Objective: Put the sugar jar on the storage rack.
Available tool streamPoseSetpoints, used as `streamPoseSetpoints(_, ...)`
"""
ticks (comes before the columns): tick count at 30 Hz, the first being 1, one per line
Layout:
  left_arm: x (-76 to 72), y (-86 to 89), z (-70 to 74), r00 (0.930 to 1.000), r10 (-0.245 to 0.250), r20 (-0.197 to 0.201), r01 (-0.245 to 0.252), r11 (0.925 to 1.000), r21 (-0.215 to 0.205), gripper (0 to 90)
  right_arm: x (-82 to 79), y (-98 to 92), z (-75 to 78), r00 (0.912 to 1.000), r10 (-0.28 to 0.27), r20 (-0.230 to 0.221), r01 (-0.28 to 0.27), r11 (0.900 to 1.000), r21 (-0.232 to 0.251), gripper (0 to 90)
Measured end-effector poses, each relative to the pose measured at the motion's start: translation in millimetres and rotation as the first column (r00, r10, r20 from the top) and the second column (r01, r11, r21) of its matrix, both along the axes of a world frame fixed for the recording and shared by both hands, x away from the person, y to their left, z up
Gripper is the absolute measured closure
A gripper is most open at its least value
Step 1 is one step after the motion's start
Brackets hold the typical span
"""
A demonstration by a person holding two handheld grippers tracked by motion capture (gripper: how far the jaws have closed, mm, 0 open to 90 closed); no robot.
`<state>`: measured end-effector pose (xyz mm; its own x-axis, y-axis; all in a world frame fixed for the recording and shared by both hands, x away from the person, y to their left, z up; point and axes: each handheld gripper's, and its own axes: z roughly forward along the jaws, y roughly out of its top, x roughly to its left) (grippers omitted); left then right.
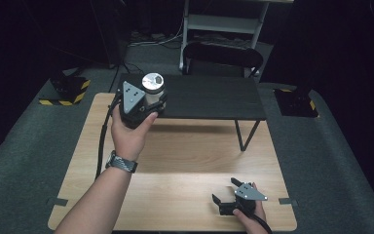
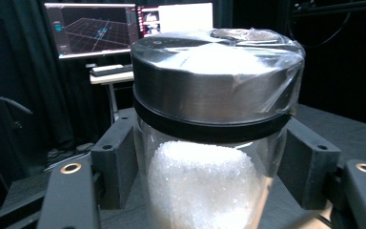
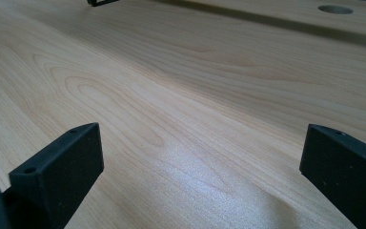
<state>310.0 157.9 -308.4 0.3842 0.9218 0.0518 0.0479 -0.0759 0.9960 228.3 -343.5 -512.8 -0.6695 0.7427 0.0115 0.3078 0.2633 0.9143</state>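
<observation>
A clear glass jar (image 2: 205,186) with a metal lid (image 2: 214,81) and white crystals inside sits between the jaws of my left gripper (image 2: 209,167), which is shut on it. In the high view that jar (image 1: 152,87) is held upright at the left end of a low black shelf (image 1: 209,97), with the left gripper (image 1: 141,103) just below it. My right gripper (image 1: 224,195) rests near the table's front right edge, open, jaws wide with nothing between them. Its fingers (image 3: 62,167) hover just over bare wood.
The light wooden table (image 1: 175,161) carries the black shelf on thin legs (image 1: 246,134) at its back. A black chair (image 1: 221,53) and a white rack stand behind. Monitors (image 2: 95,28) glow in the left gripper view. A round hole (image 3: 335,9) marks the tabletop.
</observation>
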Motion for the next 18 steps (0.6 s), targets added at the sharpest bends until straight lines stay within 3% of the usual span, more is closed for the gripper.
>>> streamPoseSetpoints(4,16.9,-4.2,-3.9,0.9997,0.021,-0.011,-0.021,0.9997,0.011,31.3,0.2,-0.5,-0.2,1.0,0.003,0.001,-0.003,1.0,0.002,0.0)
streamPoseSetpoints(9,39.8,-10.0,-8.7,0.998,0.041,-0.047,-0.041,0.9991,-0.007,31.3,0.3,-1.1,-0.5,1.0,0.007,0.002,-0.007,1.0,0.003,0.0)
streamPoseSetpoints(18,56.9,-17.5,-14.2,0.9968,0.047,-0.065,-0.046,0.9989,0.013,31.3,1.4,-2.3,-0.6,0.9998,0.021,0.003,-0.021,1.0,0.003,0.0)
